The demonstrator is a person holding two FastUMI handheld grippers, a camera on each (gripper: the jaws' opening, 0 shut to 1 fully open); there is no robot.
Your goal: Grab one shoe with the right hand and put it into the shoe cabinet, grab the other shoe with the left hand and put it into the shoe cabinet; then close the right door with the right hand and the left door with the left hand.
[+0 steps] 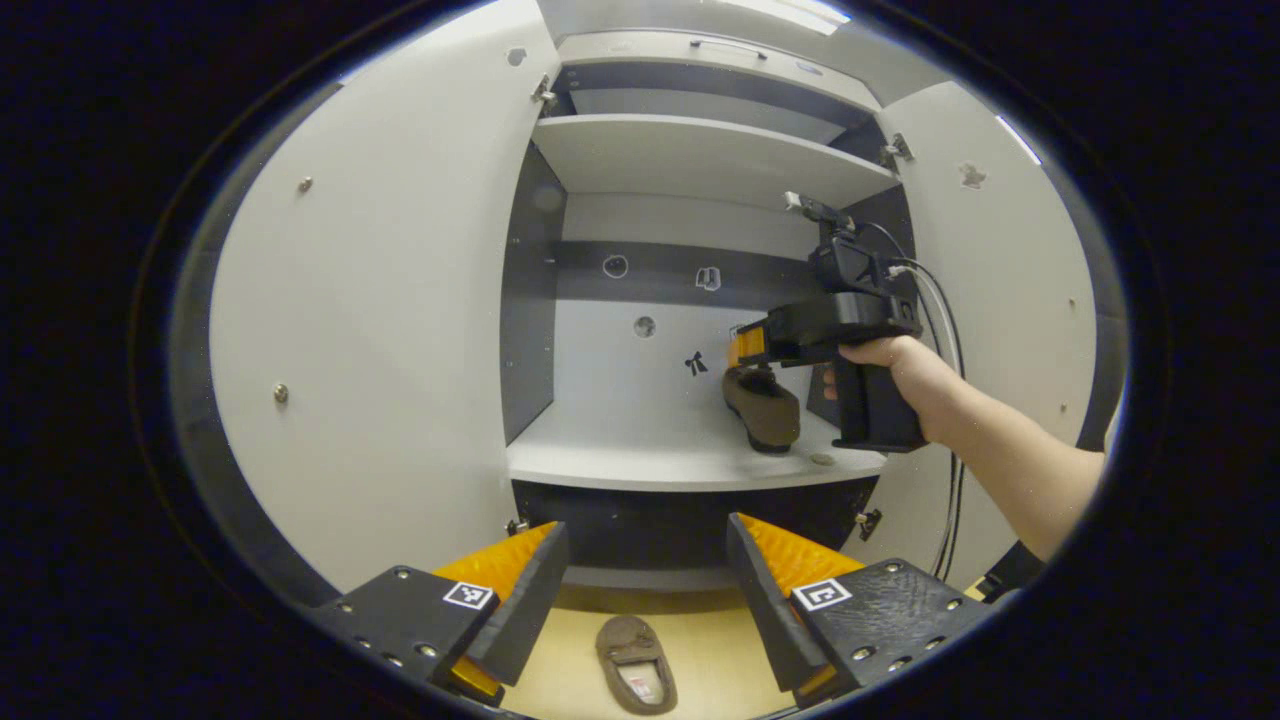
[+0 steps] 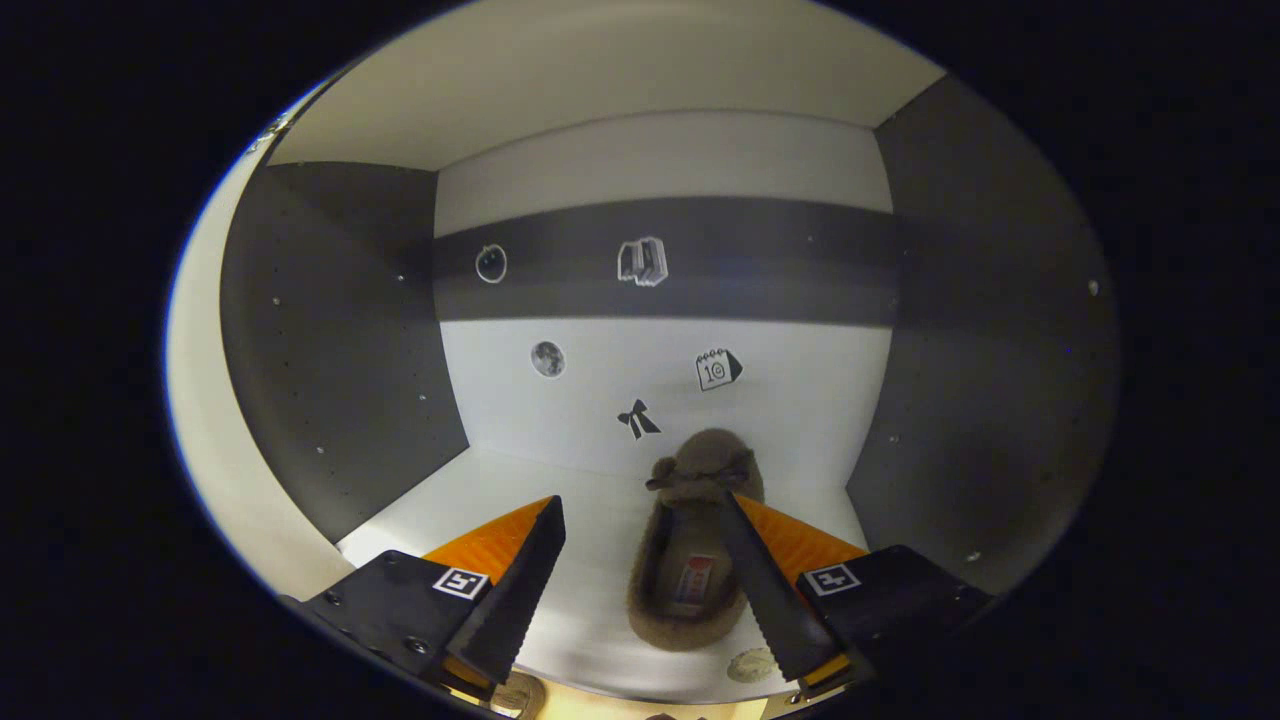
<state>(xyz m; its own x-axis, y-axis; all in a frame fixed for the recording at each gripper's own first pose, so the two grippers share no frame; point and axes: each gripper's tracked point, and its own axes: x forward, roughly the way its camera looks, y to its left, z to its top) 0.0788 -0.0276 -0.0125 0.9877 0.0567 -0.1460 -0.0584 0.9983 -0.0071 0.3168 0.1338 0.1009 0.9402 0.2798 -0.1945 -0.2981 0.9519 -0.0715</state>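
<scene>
One brown slipper (image 2: 668,575) lies on the white middle shelf (image 2: 560,520) of the shoe cabinet, toe toward the back wall. My right gripper (image 2: 645,570) is open around its heel end, with the right finger against the slipper's side. In the left gripper view that slipper (image 1: 765,405) sits at the shelf's right end, and the right gripper (image 1: 745,350), held by a hand (image 1: 900,360), hovers just above it. The other brown slipper (image 1: 635,662) lies on the wooden floor in front of the cabinet, below and between the fingers of my open left gripper (image 1: 648,590).
Both cabinet doors stand wide open, the left door (image 1: 380,350) and the right door (image 1: 1010,300). An upper shelf (image 1: 700,150) is bare. Small stickers dot the back wall (image 2: 640,420). Cables (image 1: 945,320) trail from the right gripper along the right door.
</scene>
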